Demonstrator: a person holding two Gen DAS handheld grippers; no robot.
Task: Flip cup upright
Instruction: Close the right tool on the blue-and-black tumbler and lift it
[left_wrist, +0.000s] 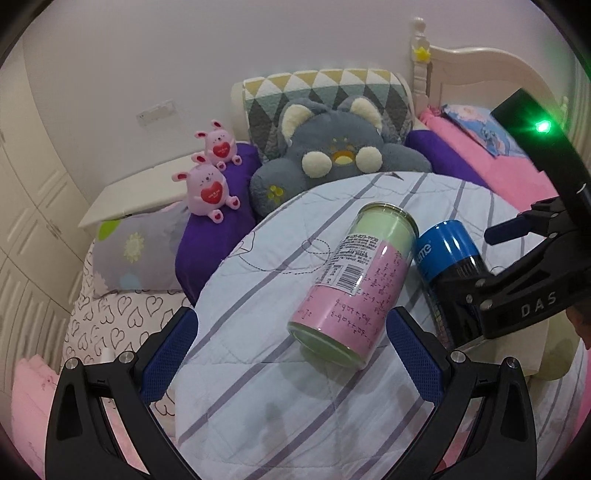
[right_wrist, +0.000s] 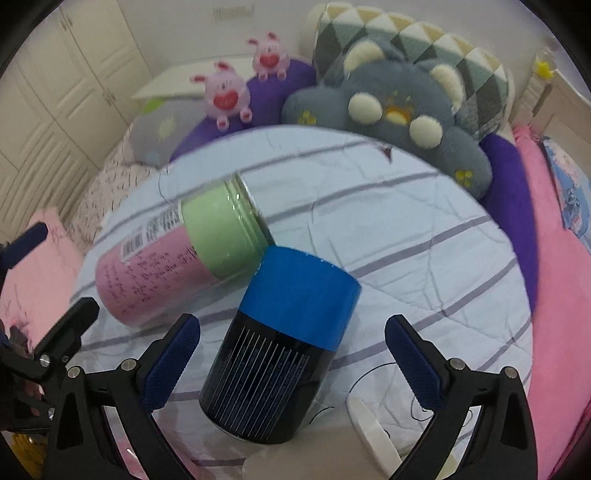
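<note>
A pink and green cup (left_wrist: 354, 284) lies on its side on a round striped quilted surface (left_wrist: 280, 406). It also shows in the right wrist view (right_wrist: 184, 258). A blue and black cup (right_wrist: 280, 350) lies on its side beside it, touching its green end; it shows in the left wrist view (left_wrist: 448, 258) too. My left gripper (left_wrist: 291, 354) is open, with the pink cup's near end just ahead between the fingers. My right gripper (right_wrist: 291, 365) is open, its fingers either side of the blue and black cup, not touching it.
A grey plush toy (left_wrist: 332, 155), two pink plush bunnies (left_wrist: 210, 184), purple cushions (left_wrist: 207, 236) and a triangle-patterned pillow (left_wrist: 325, 88) sit behind the quilt. A pink blanket (left_wrist: 498, 166) lies right. White wardrobe doors (right_wrist: 74, 74) stand left. A white object (right_wrist: 373, 432) lies near the right gripper.
</note>
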